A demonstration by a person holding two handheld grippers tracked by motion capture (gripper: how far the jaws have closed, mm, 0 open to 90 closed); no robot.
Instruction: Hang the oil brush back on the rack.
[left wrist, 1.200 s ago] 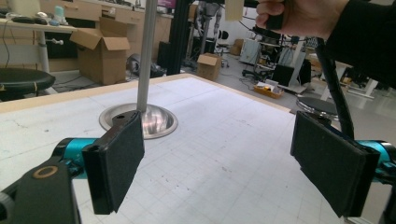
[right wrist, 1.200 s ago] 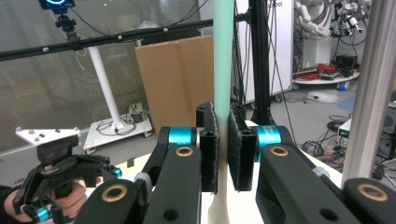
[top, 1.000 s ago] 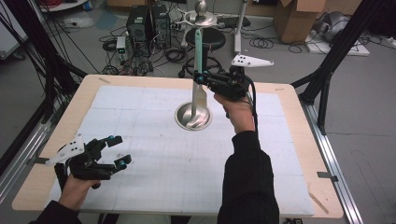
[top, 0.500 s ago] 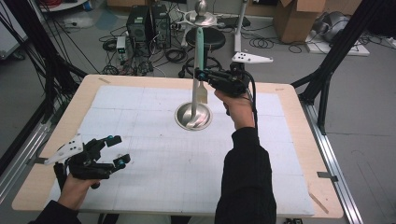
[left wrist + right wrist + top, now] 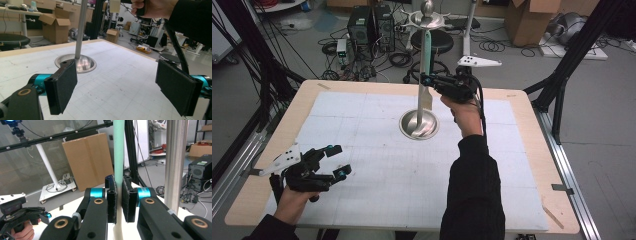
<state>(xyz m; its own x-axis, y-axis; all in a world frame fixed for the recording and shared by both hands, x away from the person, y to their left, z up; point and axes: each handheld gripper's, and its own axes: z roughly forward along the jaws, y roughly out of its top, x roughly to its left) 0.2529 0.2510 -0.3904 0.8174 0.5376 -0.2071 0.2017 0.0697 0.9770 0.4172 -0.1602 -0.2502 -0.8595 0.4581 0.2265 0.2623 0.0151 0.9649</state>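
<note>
Mint-green slim strip (image 5: pixel 426 55) stands upright just beside the polished steel pole (image 5: pixel 422 102) of the round domed metal stand (image 5: pixel 418 124), clamped at mid-height between the pads of your right gripper (image 5: pixel 428 80). In the right gripper view that strip (image 5: pixel 118 152) runs straight up between the pressed pads, with the pole (image 5: pixel 175 162) a little off to one side. By my judgement you are partway through: the strip is picked up and brought to the stand, but it is not yet hung or set on it, and the release is left. Your left gripper (image 5: pixel 337 161) rests well apart from the stand, near the table's (image 5: pixel 522 100) front corner, jaws wide apart with nothing between them. Count: one strip, one stand with one pole, two grippers.
</note>
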